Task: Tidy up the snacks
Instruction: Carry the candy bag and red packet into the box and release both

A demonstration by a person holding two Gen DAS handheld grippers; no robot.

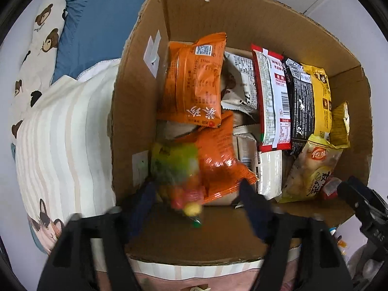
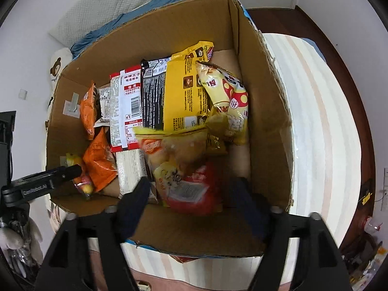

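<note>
An open cardboard box (image 1: 143, 101) packed with snack packets sits on a bed (image 2: 322, 126) covered by a cream striped quilt (image 1: 63, 133), beside a blue pillow (image 1: 97, 24) and a bear-print pillow (image 1: 36, 55).

Probably a bedroom; bear-print pillow (image 1: 36, 48); striped quilt (image 1: 63, 131).

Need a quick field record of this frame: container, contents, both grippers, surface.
container: open cardboard box
contents: snack packets, several upright in a row: orange packet, red-and-white packet, black packet, yellow packet
left gripper: open, fingers either side of a blurred green candy bag
right gripper: open, fingers either side of a red-and-yellow bag
surface: striped bedding
nearby: bear-print pillow
</note>
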